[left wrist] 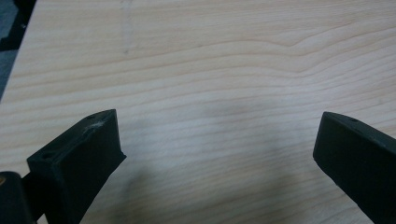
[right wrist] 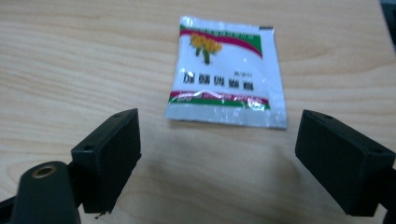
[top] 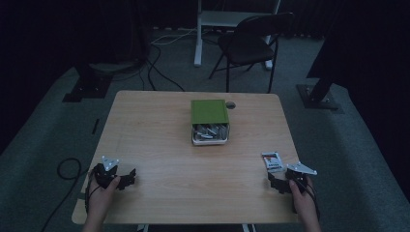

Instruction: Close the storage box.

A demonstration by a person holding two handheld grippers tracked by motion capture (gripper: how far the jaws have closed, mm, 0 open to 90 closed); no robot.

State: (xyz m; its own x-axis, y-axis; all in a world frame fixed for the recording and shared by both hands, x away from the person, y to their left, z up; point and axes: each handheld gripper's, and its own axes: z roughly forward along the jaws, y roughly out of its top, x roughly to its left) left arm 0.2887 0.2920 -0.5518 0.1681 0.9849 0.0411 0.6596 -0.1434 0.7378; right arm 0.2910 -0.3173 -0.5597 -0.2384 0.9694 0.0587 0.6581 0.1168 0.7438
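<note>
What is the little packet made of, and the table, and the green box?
The packet looks like thin glossy plastic or foil film: it shines, crinkles, and has printed colours. The table looks like light wood or a wood-look laminate, with wavy grain lines and a smooth matte top. The green box has a flat, dull green lid; it could be painted metal, card or plastic, too far and dim to tell.

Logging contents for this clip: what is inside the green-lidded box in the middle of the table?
The box has its green lid covering the far part. In the open near part lie several small silvery packets, piled loosely. Whatever sits under the lid is hidden, and the packets cannot be counted.
</note>
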